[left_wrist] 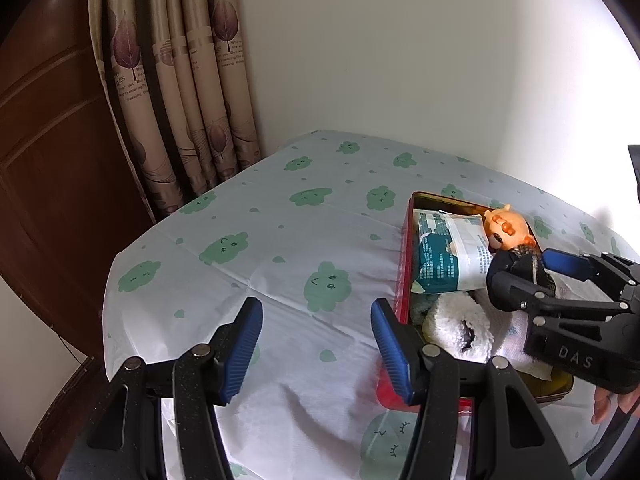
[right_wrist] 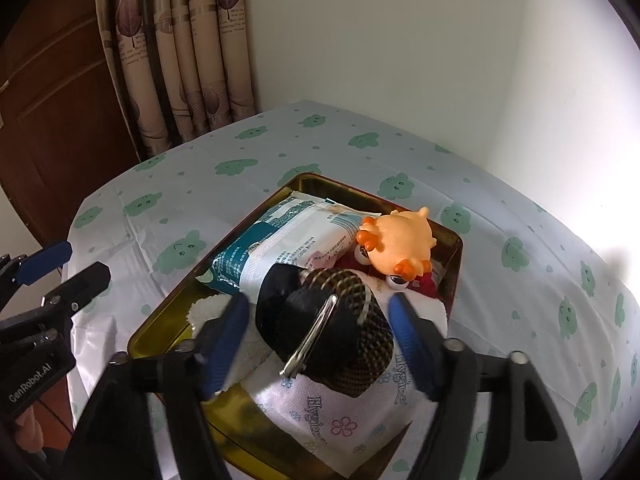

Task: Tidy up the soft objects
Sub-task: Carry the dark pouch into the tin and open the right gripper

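My right gripper [right_wrist: 318,342] stood open, its pads clear of the dark netted pouch [right_wrist: 340,332], which lay atop the tissue packs in the red tin [right_wrist: 454,276]. My left gripper [left_wrist: 316,354] hung open and empty over the table [left_wrist: 280,240] beside it.

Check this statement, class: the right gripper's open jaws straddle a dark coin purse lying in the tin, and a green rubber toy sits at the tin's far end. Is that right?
One detail is wrong: the rubber toy is orange, not green, as the right wrist view shows. The rest holds: the right gripper stands open around the dark coin purse in the tin.
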Demonstrator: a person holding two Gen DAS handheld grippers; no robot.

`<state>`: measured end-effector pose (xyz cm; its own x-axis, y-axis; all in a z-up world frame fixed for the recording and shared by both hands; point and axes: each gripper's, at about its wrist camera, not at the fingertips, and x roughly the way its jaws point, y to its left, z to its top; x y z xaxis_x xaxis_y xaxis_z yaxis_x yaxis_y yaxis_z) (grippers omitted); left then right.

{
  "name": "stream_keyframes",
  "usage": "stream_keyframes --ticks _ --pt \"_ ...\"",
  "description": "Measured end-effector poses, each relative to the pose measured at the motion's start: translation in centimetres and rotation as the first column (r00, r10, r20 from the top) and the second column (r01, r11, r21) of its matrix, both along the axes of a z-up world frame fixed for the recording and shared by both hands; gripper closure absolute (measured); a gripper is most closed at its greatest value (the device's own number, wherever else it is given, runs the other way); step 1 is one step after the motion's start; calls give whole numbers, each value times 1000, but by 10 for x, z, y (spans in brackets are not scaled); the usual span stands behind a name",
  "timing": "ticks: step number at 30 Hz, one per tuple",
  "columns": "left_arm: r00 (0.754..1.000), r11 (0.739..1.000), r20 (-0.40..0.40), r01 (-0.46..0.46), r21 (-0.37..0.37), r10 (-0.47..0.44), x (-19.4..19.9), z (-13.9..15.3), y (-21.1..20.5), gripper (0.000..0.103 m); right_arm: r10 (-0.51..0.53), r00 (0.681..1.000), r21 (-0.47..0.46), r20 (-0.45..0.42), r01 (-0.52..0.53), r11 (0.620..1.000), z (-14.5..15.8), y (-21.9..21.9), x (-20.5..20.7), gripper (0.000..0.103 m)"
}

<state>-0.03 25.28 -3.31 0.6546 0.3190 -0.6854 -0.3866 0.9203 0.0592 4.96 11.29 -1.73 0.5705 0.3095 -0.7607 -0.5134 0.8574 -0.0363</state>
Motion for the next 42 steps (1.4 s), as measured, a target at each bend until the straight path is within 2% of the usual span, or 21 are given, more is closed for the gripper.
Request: stream_keyframes --ticks 9,18,27,34,42 --pt "1000 1000 4 -3 -12 3 0 -1 0 45 -4 1000 5 7 4 1000 6 0 -7 21" --pt "1000 1000 11 4 -1 -4 -1 0 -4 45 -3 1000 -1 22 3 1000 12 -1 -15 18" --pt "1000 1000 15 3 17 -4 -1 2 -8 45 4 1000 50 18 -5 999 22 -12 -31 17" --pt "1000 1000 10 18 10 -18 -1 5 -15 45 -73 997 76 9 72 995 34 -34 -48 14" --pt "997 997 24 68 23 -68 -3 11 -30 45 -132 991 69 -6 132 989 31 -47 -66 11"
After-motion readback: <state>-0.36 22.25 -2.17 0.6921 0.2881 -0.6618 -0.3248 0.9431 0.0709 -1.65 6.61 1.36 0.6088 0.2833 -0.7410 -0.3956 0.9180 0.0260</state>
